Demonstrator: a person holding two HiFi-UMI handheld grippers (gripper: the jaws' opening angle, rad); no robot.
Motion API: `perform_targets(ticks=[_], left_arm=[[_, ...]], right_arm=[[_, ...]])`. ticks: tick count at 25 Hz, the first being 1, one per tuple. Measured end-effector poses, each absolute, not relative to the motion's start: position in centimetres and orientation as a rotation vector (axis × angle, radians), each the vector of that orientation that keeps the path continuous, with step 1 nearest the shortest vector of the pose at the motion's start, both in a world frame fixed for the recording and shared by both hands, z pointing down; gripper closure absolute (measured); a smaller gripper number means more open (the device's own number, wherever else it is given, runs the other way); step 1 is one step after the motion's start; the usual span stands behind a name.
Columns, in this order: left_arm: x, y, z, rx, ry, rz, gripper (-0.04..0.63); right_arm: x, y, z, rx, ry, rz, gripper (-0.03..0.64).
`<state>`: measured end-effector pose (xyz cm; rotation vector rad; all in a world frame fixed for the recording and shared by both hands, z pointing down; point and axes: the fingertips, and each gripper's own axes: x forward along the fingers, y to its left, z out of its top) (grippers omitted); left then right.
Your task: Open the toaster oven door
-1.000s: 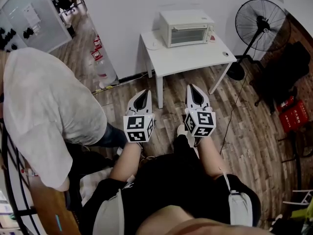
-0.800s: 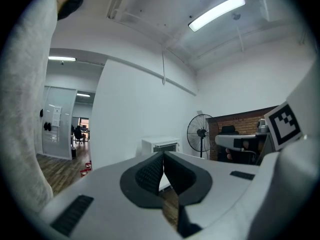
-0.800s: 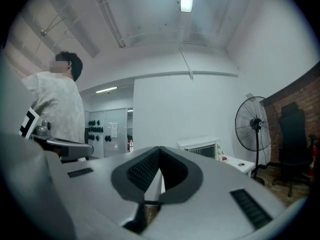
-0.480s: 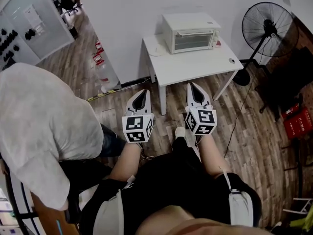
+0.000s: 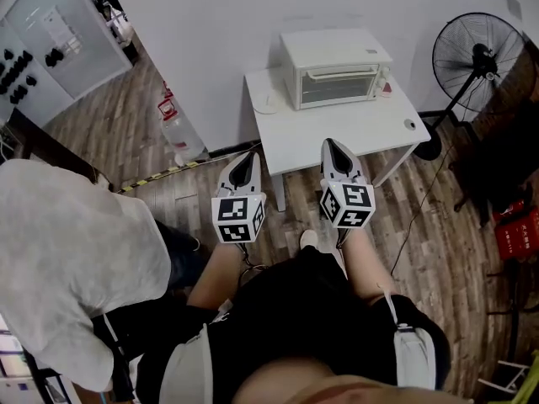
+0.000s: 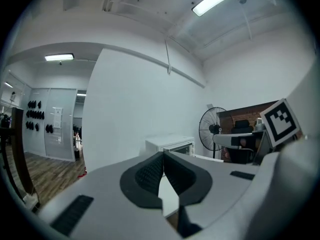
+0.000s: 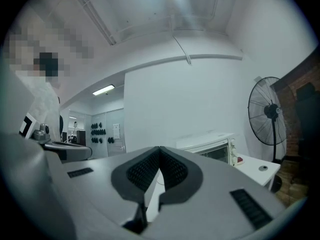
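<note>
While both grippers hang low at mid-frame, the toaster oven (image 5: 337, 67) sits at upper centre on the white table (image 5: 337, 137), well apart from them, with its door shut. The left gripper (image 5: 245, 162) and right gripper (image 5: 335, 150) each have their jaws pressed together, with nothing between them. If they reach the door like that, the tips would likely knock the handle rather than catch it. A hard pull could also drag the oven forward across the table. The handle is too small here to judge, though it is possibly a bar along the door's top edge.
</note>
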<state>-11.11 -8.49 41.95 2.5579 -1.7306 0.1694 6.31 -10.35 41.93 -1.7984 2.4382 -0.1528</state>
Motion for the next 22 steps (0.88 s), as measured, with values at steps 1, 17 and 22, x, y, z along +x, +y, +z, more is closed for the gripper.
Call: perform_targets(ticks=[1, 17, 22], left_arm=[[-10.7, -9.7, 41.8, 2.553, -1.738, 0.172, 0.582], [-6.7, -25.7, 40.9, 2.462, -1.848, 0.21, 0.582], [-7.6, -28.2, 41.5, 2.424, -1.849, 0.2, 0.582]], right_arm=[[6.7, -11.7, 41.8, -1.792, 2.444, -0.159, 0.618], [10.2, -29.5, 41.5, -1.684, 2.564, -0.197, 0.618], [9.8, -32.7, 41.9, -1.686, 2.587, -0.228, 0.618]])
